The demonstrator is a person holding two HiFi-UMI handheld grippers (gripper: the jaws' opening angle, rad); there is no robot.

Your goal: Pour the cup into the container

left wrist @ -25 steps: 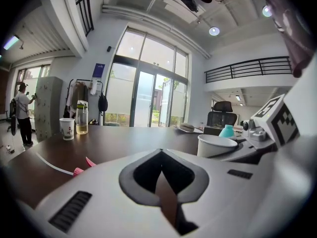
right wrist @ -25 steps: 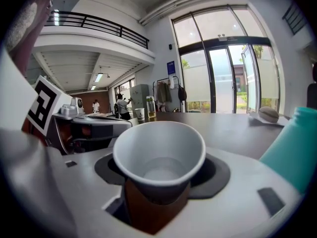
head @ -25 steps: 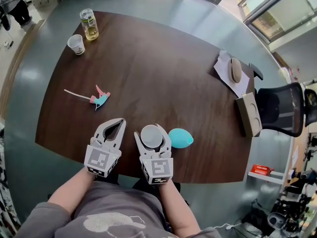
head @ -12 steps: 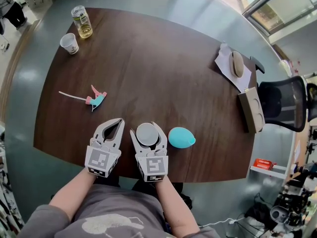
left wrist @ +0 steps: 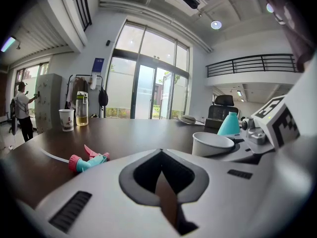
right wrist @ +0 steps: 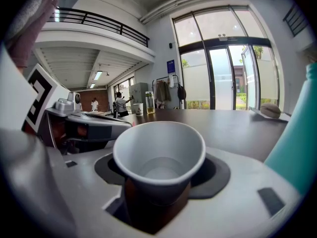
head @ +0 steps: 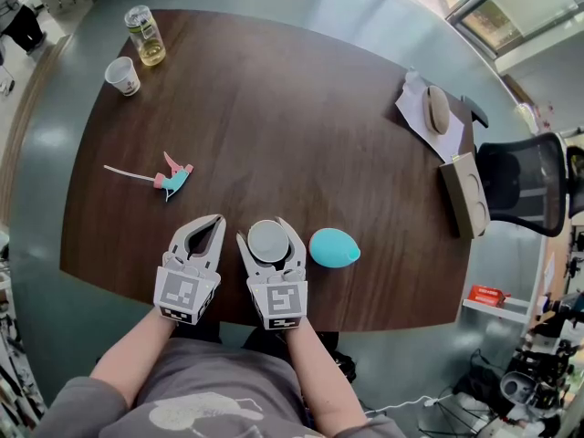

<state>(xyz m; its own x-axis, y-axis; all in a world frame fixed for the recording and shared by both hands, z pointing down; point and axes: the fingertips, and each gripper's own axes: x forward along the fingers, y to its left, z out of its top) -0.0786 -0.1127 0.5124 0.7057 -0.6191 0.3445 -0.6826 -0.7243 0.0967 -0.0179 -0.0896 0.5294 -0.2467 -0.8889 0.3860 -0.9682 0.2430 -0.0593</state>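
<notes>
The right gripper (head: 270,230) has its jaws closed around the cup (head: 267,243), a white paper one held upright by its lower wall near the front edge of the table (head: 274,108). The right gripper view looks down into it and shows what may be a little clear liquid at the bottom, though that is hard to be sure of. The left gripper (head: 215,221) sits just beside it with its jaw tips together and nothing between them. The teal container (head: 334,247) stands upright on the table just to the right of the cup, close against the right gripper's outer jaw (touching or not, I cannot tell). It tapers to a narrow neck pointing up. The coming move turns on that: the target lies sideways to the right of the cup, not ahead of it, and the right hand is the nearer one. The pour likely needs a lift, a short shift right and a tilt over a small opening. A pink and teal spray head (head: 169,179) lies well off to the left.
</notes>
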